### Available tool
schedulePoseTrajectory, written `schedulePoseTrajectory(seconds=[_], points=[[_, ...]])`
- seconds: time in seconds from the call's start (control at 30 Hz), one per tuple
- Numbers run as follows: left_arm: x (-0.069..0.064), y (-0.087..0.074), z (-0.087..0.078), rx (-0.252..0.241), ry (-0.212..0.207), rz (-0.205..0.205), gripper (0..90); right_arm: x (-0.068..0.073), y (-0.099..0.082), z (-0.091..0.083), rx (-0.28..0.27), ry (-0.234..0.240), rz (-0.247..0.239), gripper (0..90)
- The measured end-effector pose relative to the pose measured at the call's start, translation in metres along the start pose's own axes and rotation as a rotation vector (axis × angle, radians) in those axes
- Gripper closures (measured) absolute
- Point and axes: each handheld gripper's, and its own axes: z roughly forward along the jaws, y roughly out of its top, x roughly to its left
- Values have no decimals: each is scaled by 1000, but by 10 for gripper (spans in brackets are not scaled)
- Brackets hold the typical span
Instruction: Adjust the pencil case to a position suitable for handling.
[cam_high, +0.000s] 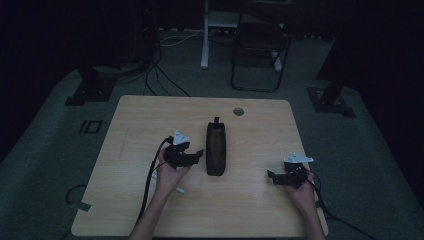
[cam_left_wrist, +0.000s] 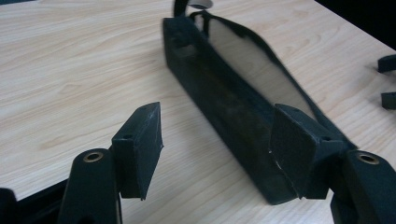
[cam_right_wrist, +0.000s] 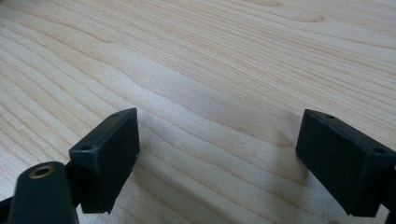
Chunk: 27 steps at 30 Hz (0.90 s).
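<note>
At the middle of the wooden surface, a long black pouch is lying with its open top facing up and a small loop at its far end. The left gripper is hovering just beside the pouch's left wall, its fingers spreading wide; in the left gripper view one finger is sitting over bare wood and the other is reaching across the pouch's near end, though contact is unclear. The right gripper is resting well apart from the pouch, toward the right edge, with its fingers also gaping wide over bare wood grain.
</note>
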Motion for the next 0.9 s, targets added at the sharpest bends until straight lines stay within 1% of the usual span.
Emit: schedulePoseTrajectory(seconds=[0.03,0.07,0.1,0.13,0.27,0.3,0.33,0.4,0.43,0.5,0.57,0.6,0.7,0.77,0.8,0.83,0.87,0.9], points=[[0,0,0,0,0,0,352,0,0,0,0,0,0,132],[-3,0,1,-2,-7,-3,352,0,0,0,0,0,0,132],[-10,1,3,-4,-20,0,352,0,0,0,0,0,0,132],[-10,1,3,-4,-20,0,351,0,0,0,0,0,0,132],[-24,0,7,0,-36,15,345,0,0,0,0,0,0,132],[-30,0,10,4,-36,25,340,0,0,0,1,0,0,132],[-30,0,10,4,-36,25,340,0,0,0,1,0,0,132],[-36,-2,13,16,-40,35,335,0,0,0,0,0,0,132],[-40,-4,16,26,-53,34,334,0,0,0,0,0,0,132],[-42,-5,18,30,-53,36,334,0,0,0,0,0,0,132],[-45,-6,21,39,-45,45,334,0,0,0,0,0,0,132],[-47,-8,23,51,-29,61,335,0,0,0,0,0,0,132],[-47,-10,25,70,-7,73,349,0,0,0,0,0,0,132],[-47,-10,25,70,-7,73,362,0,0,0,0,0,0,132],[-43,-11,25,78,-2,63,362,0,0,0,0,0,0,132],[-42,-11,25,82,-4,58,411,0,0,0,0,0,0,132],[-40,-11,25,82,-4,51,438,0,0,0,0,0,0,132],[-38,-12,24,86,-1,52,458,0,0,0,0,0,0,132]])
